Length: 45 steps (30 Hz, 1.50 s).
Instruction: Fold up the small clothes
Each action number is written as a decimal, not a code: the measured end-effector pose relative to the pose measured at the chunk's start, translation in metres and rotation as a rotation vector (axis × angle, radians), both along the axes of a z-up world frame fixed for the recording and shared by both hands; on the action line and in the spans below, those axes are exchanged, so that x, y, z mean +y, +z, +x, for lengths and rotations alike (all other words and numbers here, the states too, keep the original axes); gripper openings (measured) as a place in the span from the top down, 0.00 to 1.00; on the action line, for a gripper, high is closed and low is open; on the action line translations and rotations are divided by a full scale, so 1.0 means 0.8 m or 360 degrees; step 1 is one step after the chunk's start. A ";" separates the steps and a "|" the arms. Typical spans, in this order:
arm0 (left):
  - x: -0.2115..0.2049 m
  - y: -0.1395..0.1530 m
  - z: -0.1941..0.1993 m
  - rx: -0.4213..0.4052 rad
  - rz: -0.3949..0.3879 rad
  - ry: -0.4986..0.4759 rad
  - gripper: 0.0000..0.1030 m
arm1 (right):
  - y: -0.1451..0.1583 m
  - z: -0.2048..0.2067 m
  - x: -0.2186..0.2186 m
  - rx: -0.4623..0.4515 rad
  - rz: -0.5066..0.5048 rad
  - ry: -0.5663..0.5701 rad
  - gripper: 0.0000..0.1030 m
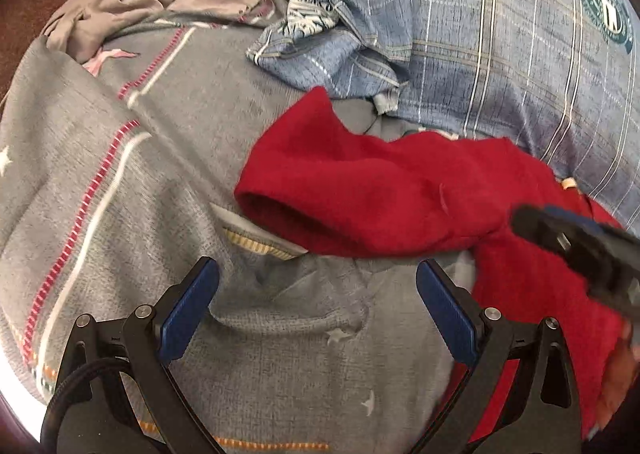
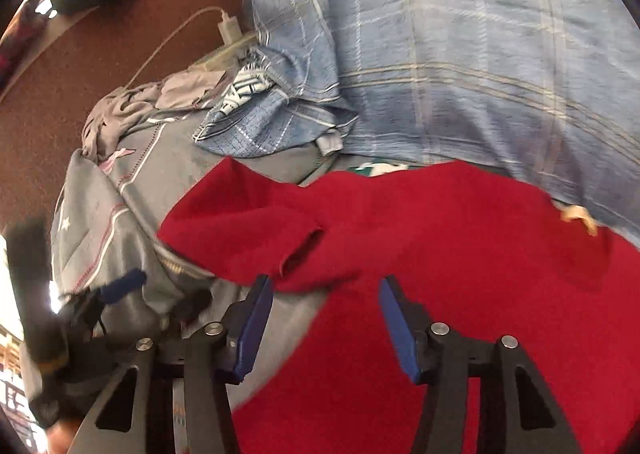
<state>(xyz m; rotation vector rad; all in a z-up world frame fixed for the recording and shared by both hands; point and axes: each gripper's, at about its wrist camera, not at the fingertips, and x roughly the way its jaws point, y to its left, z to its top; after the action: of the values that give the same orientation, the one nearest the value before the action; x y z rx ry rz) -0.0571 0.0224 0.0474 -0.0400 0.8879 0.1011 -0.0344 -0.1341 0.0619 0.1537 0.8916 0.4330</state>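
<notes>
Red garment (image 1: 380, 197) sleeve opening points left

We see our left gripper (image 1: 318, 294) at the bottom of the frame, jaws spread wide with nothing between them, over a grey blanket (image 1: 132, 193) with pink and white stripes. A red garment (image 1: 380, 201) lies right of centre. Our right gripper (image 1: 576, 250) enters blurred at the right edge, over the red cloth. Blue checked fabric (image 1: 500, 45) fills the upper right.
</notes>
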 end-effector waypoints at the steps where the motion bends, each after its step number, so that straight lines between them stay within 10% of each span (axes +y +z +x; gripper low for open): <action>1: 0.000 -0.003 0.001 0.0008 0.0011 -0.0006 0.03 | -0.006 0.010 0.004 0.0019 0.0009 0.0009 0.49; 12: 0.012 -0.005 0.009 0.0019 0.0001 0.0005 0.03 | -0.055 0.085 0.058 0.0269 0.0072 0.0196 0.49; 16: 0.014 -0.004 0.009 0.0011 -0.0012 0.0009 0.03 | -0.061 0.086 0.065 0.0244 -0.0015 0.0166 0.96; 21: 0.025 0.002 0.006 -0.0037 -0.0069 0.0038 0.03 | -0.029 0.061 0.042 0.0079 -0.0042 0.0123 0.97; 34: 0.007 0.000 0.006 -0.0061 -0.0052 0.0019 0.03 | 0.103 -0.016 -0.209 -0.0290 -0.0173 -0.0540 0.98; 45: -0.049 -0.008 0.005 -0.0042 0.0001 -0.0167 0.03 | 0.022 -0.060 -0.366 0.0021 -0.0365 -0.1023 0.97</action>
<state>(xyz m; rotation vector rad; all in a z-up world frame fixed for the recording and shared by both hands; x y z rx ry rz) -0.0532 -0.0170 0.0409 0.0057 0.8619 0.0031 -0.0827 -0.4272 0.0796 0.2214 0.8464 -0.2680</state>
